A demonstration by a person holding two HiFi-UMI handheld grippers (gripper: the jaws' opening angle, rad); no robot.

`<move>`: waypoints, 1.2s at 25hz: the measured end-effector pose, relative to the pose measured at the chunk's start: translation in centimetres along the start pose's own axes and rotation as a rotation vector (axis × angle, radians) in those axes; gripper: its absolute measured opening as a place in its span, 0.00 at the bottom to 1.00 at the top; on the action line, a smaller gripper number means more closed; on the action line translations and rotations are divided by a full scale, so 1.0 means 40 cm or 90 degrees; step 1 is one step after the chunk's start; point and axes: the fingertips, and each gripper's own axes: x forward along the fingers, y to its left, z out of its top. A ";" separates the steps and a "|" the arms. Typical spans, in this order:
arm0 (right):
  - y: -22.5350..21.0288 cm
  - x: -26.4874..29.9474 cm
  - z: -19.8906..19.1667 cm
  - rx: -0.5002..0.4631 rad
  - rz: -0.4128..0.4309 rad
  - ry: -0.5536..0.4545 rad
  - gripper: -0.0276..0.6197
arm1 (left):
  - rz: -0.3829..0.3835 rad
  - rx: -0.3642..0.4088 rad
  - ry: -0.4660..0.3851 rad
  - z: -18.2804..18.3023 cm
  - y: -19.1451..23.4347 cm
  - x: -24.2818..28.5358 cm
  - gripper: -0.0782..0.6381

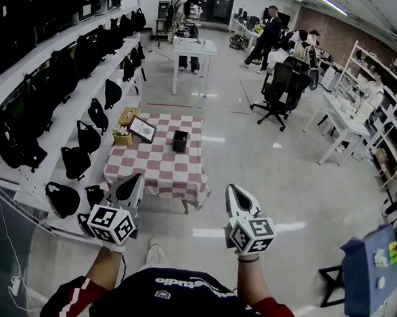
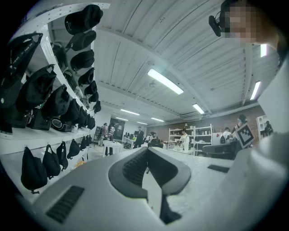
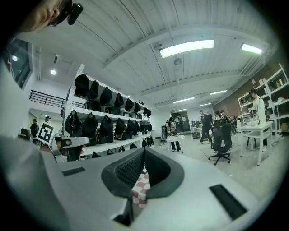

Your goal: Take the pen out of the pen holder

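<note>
The black pen holder (image 1: 180, 141) stands at the far middle of a low table under a red-and-white checked cloth (image 1: 158, 174). It is too small here to make out a pen in it. I stand a step back from the table, both grippers held level above the floor in front of me. My left gripper (image 1: 132, 182) is near the cloth's front left corner, its jaws (image 2: 146, 151) together with nothing between them. My right gripper (image 1: 236, 193) hangs right of the table, jaws (image 3: 144, 151) also together and empty. A strip of the checked cloth (image 3: 140, 188) shows below them.
A framed picture (image 1: 142, 128) and a small wooden box (image 1: 125, 126) sit on the table's far left. White shelves of black bags (image 1: 66, 104) line the left wall. Beyond are a white table (image 1: 193, 49), an office chair (image 1: 282, 92), and people; a blue stand (image 1: 369, 268) is at right.
</note>
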 end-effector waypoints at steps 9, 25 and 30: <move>0.013 -0.013 -0.012 0.001 0.000 0.002 0.04 | -0.005 -0.001 0.000 -0.007 -0.009 -0.012 0.12; 0.040 -0.026 -0.022 0.019 0.009 -0.005 0.04 | 0.000 -0.009 0.006 -0.017 -0.005 -0.051 0.12; 0.056 -0.019 -0.030 0.027 0.026 0.004 0.04 | 0.009 -0.012 0.015 -0.028 0.003 -0.073 0.12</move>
